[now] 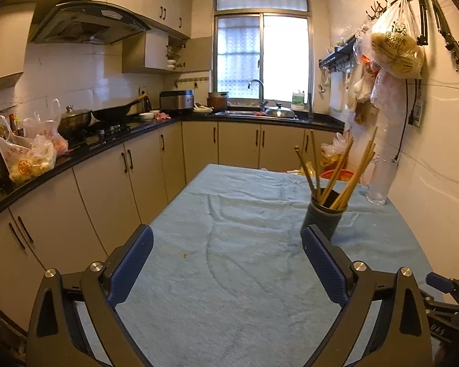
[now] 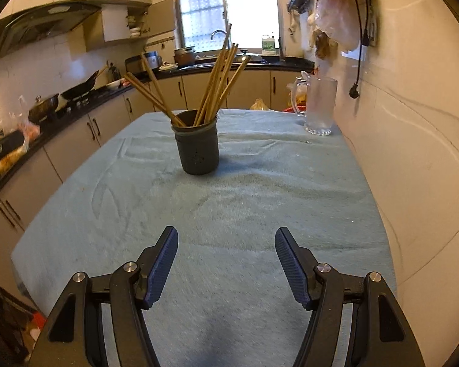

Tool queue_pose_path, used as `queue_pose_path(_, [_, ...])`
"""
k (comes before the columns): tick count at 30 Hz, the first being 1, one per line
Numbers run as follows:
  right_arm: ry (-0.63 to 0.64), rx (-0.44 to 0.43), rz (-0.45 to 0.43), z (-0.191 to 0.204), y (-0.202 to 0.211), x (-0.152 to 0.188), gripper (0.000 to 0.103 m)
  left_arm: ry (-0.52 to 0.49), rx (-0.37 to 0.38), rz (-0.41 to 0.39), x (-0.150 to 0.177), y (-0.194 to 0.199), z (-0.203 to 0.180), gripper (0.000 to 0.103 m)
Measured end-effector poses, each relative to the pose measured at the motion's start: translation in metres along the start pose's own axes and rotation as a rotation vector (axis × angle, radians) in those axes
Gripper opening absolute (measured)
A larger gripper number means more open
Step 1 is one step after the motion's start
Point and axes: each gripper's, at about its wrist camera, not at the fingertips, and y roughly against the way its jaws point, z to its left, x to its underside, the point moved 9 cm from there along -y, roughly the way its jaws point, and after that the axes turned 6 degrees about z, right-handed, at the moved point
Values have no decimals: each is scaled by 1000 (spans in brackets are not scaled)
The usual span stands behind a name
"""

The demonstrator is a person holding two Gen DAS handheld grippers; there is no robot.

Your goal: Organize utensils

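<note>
Table cloth (image 2: 229, 202): pale blue-green, plush, faint darker brush streaks.
Holder cup (image 2: 199, 146): dark grey-green, matte.
Chopsticks (image 2: 217, 82): light tan wood, plain.
Left gripper (image 1: 226, 244): black frame, silver rivets, blue pads with fine dotted texture.
Right gripper (image 2: 226, 244): same black frame, blue ribbed pads.
Glass mug (image 2: 319, 104): clear, frosted look.
Cabinets (image 1: 107, 183): beige doors, dark handles.
Countertop (image 1: 260, 119): glossy black.
Wall tiles (image 1: 76, 73): white.
Wok (image 1: 113, 113): black.
Hanging bag (image 1: 397, 49): clear plastic, yellowish contents.
</note>
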Motion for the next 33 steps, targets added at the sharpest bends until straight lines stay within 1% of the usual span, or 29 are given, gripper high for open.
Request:
queue_pose_path(4, [-39,5,19,-2,-6,2,71,29,-12,-19,0,-2,11,103])
queue_pose_path(8, [-60,3,35,2,-13,5,71,47,3,-9,3,-7,19,103])
queue_pose_path(12, [-64,-1,48,10,-20,5,71,46,-18,-15,4,-8,27,103])
queue_pose_path(18, [-57,-7,57,21,-25,5,71,40,-71,-60,3,-2,36,103])
queue_pose_path(22, [-51,-3,52,25,-26,4,71,48,-67,-62,2,-1,39,103])
queue_pose_path(27, [-56,-2,48,26,-26,5,71,42,-87,-57,3,-2,41,103])
queue_pose_path(29, [-57,1,46,25,-26,5,71,40,-92,-72,2,2,40,103])
queue_pose_path(31, [-58,3,39,26,-25,5,71,42,-83,-91,1,6,39,103])
queue_pose_path(33, [-58,6,30,25,-23,5,71,57,-54,-108,1,10,36,103])
